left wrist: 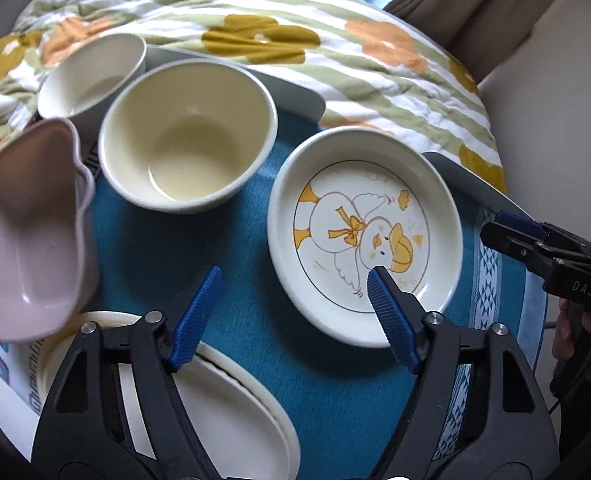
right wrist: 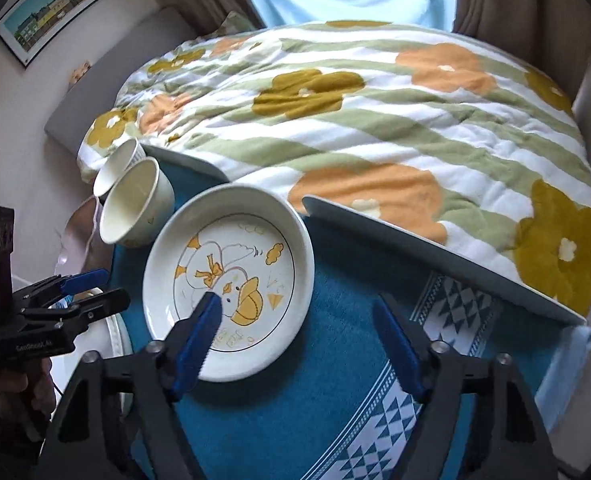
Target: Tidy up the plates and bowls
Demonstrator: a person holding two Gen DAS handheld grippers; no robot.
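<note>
Left wrist view: your left tool (left wrist: pixel 295 280) is released; the duck plate (left wrist: pixel 365 236) lies at 1 o'clock, under its right finger. Right wrist view: your right tool (right wrist: pixel 295 312) is released, empty; the duck plate (right wrist: pixel 229 280) lies at 11 o'clock on the surface (right wrist: pixel 335 380), equally near.

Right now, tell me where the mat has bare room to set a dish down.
Most bare blue mat lies right of the duck plate, running to its patterned border beside the quilt. A smaller patch lies between the cream bowl, the duck plate and the stacked plates. The left side is crowded: pink dish, white cup, cream bowl.
</note>
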